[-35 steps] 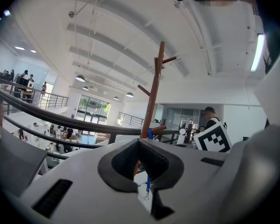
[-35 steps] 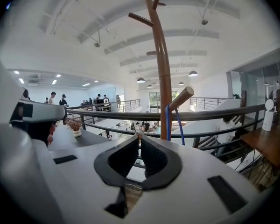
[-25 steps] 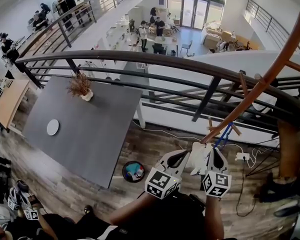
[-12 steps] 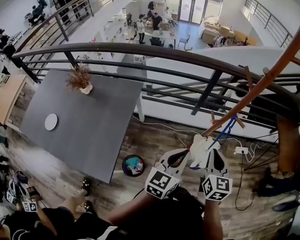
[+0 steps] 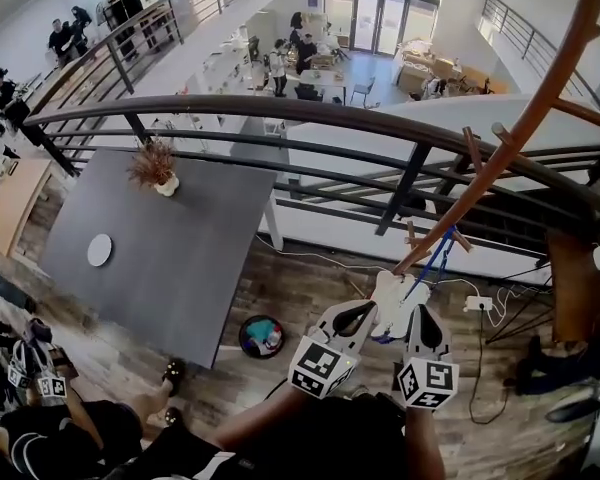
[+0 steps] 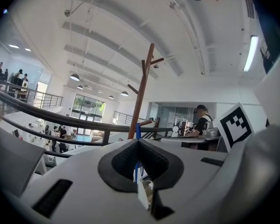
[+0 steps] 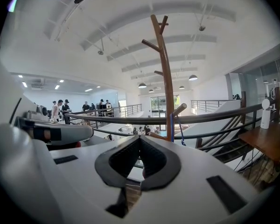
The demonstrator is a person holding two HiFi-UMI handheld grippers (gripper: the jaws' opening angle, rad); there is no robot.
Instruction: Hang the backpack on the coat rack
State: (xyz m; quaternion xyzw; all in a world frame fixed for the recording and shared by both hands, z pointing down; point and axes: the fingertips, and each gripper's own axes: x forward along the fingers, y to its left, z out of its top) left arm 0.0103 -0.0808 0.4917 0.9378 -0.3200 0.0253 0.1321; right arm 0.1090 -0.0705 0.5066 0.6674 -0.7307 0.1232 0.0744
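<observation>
The wooden coat rack [image 5: 510, 143] leans up to the right just beyond the black railing. A thin blue backpack strap [image 5: 430, 263] is looped over one of its low pegs [image 5: 450, 236] and runs down to my grippers. My left gripper [image 5: 385, 303] is shut on this blue strap [image 6: 138, 130], with a white tag beside it in the jaws. My right gripper [image 5: 420, 316] sits close on its right, shut, with nothing seen between its fingertips. From there the strap [image 7: 171, 125] shows hanging on the peg [image 7: 179, 109] of the rack [image 7: 167, 92]. The backpack's body is hidden below the grippers.
A curved black railing [image 5: 280, 113] runs across in front of the rack. To the left stands a grey table [image 5: 180, 268] with a dried plant [image 5: 155, 166] and a white disc [image 5: 99, 250]. A round object [image 5: 263, 336] and a power strip [image 5: 477, 305] lie on the floor. People stand at lower left.
Both grippers have shifted slightly up and left in the head view, staying side by side. The blue strap stays looped over the peg, and both stay shut.
</observation>
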